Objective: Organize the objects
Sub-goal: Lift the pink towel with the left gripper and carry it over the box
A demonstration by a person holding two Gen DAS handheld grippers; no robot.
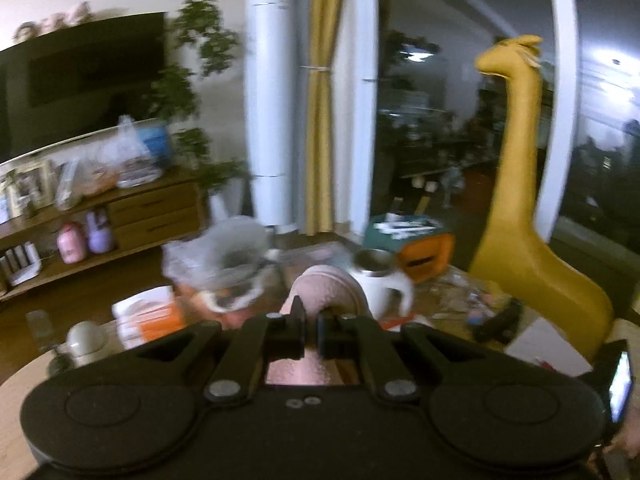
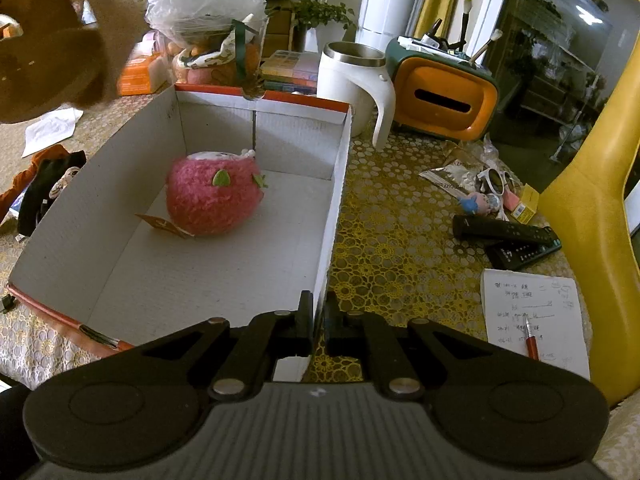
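L gripper [image 1: 311, 322]: jaws clamped on pinkish soft item [image 1: 326, 286], raised above table.
R gripper [image 2: 318, 322]: pinches R wall of white box [image 2: 338, 216].
Pink plush [image 2: 214, 196]: inside box, nr far end.
Mug [image 2: 352, 80]: by box's far-R corner.

Little legible text

On the lace-patterned tablecloth [image 2: 384, 248], near its right edge, a silver foil packet [image 2: 450, 172] carries printed capitals, partly readable as "ZHOU"; the rest is creased away. Nearer the front edge, a white notepad [image 2: 532, 312] holds handwritten lines too small to read, and the remote controls [image 2: 508, 236] beside it show tiny button marks that cannot be made out.
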